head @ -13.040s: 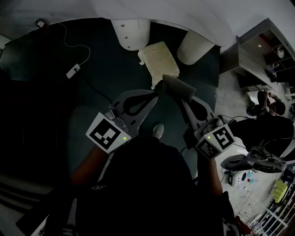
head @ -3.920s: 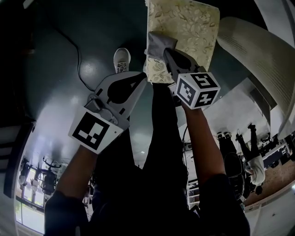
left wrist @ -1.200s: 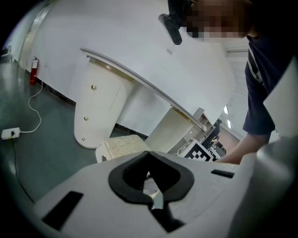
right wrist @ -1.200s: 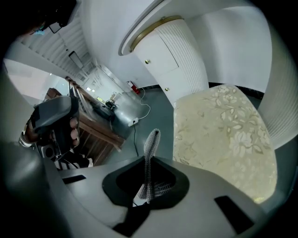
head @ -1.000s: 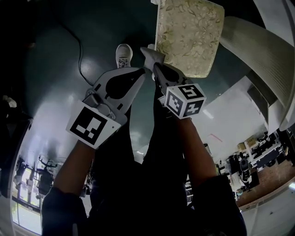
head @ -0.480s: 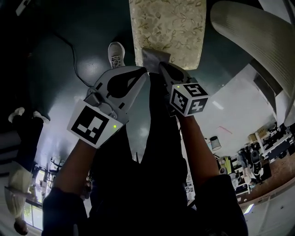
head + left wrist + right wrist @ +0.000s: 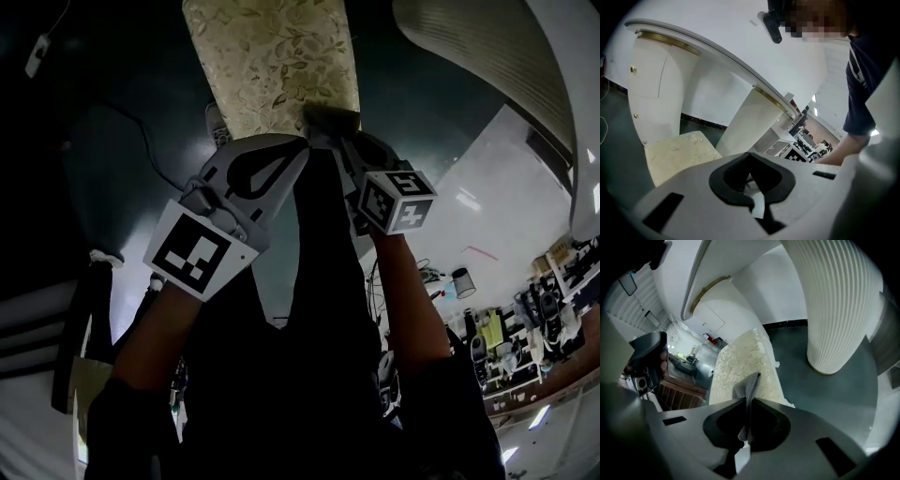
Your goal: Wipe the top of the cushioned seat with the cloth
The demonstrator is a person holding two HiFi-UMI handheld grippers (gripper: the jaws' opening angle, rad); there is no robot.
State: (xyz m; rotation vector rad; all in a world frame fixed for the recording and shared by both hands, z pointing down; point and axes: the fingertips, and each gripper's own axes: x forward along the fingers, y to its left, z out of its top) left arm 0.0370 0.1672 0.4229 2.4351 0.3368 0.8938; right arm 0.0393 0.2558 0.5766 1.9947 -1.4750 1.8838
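The cushioned seat [image 7: 272, 66] has a cream floral top and lies ahead of me at the top of the head view. A grey cloth [image 7: 328, 120] rests on its near right corner, and my right gripper [image 7: 339, 139] is shut on it. In the right gripper view the cloth [image 7: 748, 385] stands folded between the closed jaws of the right gripper [image 7: 749, 401], over the seat [image 7: 740, 362]. My left gripper [image 7: 298, 148] is shut and holds nothing, just short of the seat's near edge. The left gripper view shows the left gripper [image 7: 750, 157] with the seat [image 7: 679, 152] to its left.
A white ribbed column [image 7: 469, 56] stands close to the right of the seat, and its base [image 7: 834, 310] shows on the dark green floor. A second ribbed column [image 7: 654, 93] stands behind the seat. A cable [image 7: 150, 155] and my shoe [image 7: 217, 122] are left of the grippers.
The right gripper has carried the cloth from the seat's near left corner along the near edge to its near right corner. The left gripper stayed shut beside it.
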